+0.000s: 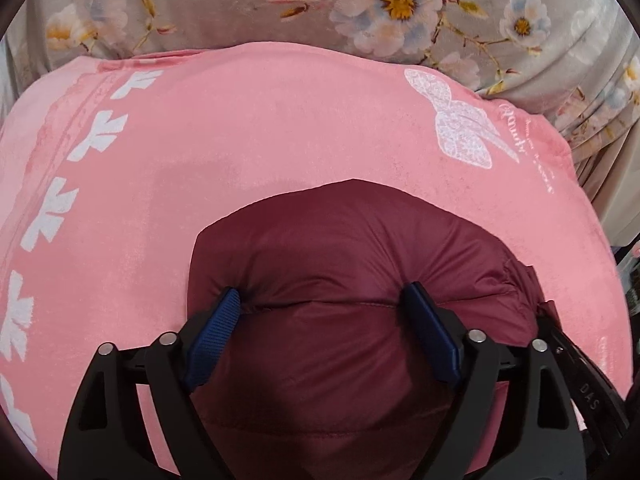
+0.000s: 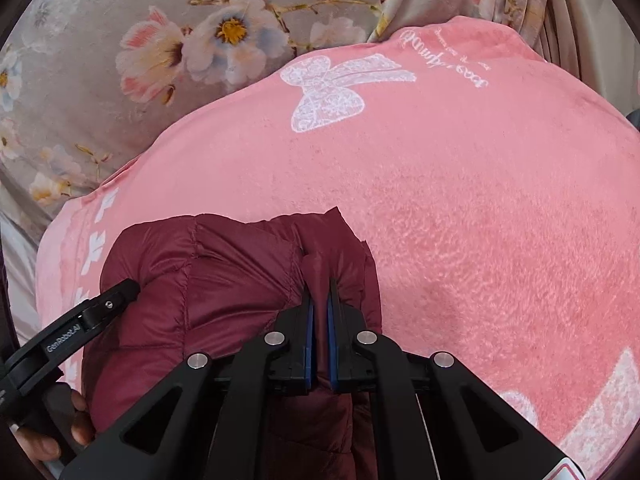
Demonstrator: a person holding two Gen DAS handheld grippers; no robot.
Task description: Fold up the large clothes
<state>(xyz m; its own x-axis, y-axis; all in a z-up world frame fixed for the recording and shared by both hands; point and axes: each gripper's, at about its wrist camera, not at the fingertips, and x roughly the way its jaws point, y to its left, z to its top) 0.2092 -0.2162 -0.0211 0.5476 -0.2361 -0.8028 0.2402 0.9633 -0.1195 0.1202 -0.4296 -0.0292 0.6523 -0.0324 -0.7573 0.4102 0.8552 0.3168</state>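
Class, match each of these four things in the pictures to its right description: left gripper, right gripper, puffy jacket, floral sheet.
Things:
1. left gripper
2. right gripper
3. puffy jacket
4. floral sheet

Descriptions:
A. grey, lying beyond the pink blanket
B. jaws wide apart, pads against the fabric
C. dark red, lying on the pink blanket
D. jaws pinched shut on a fold

Pairs: 1-B, 2-D, 3-C, 4-A

Jacket (image 1: 344, 248) on blanket (image 1: 240, 140), blanket on bedsheet (image 1: 224, 4) (bedsheet showing behind), jacket at blanket's near edge.
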